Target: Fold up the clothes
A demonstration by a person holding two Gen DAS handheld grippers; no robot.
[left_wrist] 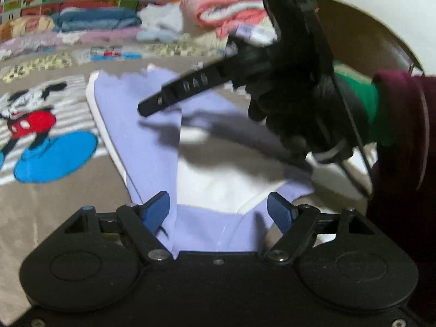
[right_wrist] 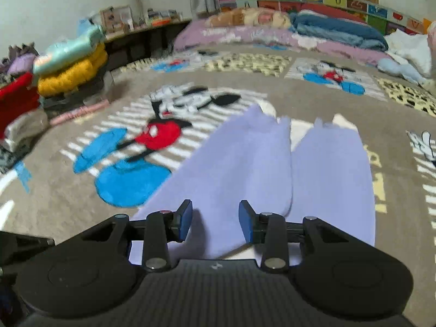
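A lavender garment [left_wrist: 141, 125] with white trim and a white inner panel lies spread on a beige cartoon-mouse blanket [left_wrist: 41, 212]. My left gripper [left_wrist: 219, 209] hovers at its near end, open, with cloth lying between the blue pads [left_wrist: 158, 209] but not pinched. One black finger [left_wrist: 185, 87] of the right gripper crosses above the garment, held by a gloved hand [left_wrist: 294, 103] with a green cuff and maroon sleeve. In the right wrist view, the right gripper [right_wrist: 215, 222] is open just above the garment [right_wrist: 245, 169], whose two lavender halves stretch away side by side.
A pink folded stack [left_wrist: 226, 8] and blue and lilac bedding [left_wrist: 95, 19] line the far edge. In the right wrist view, a yellow and mint pile [right_wrist: 70, 65], a red bin [right_wrist: 16, 95] and a low shelf [right_wrist: 141, 41] stand at left.
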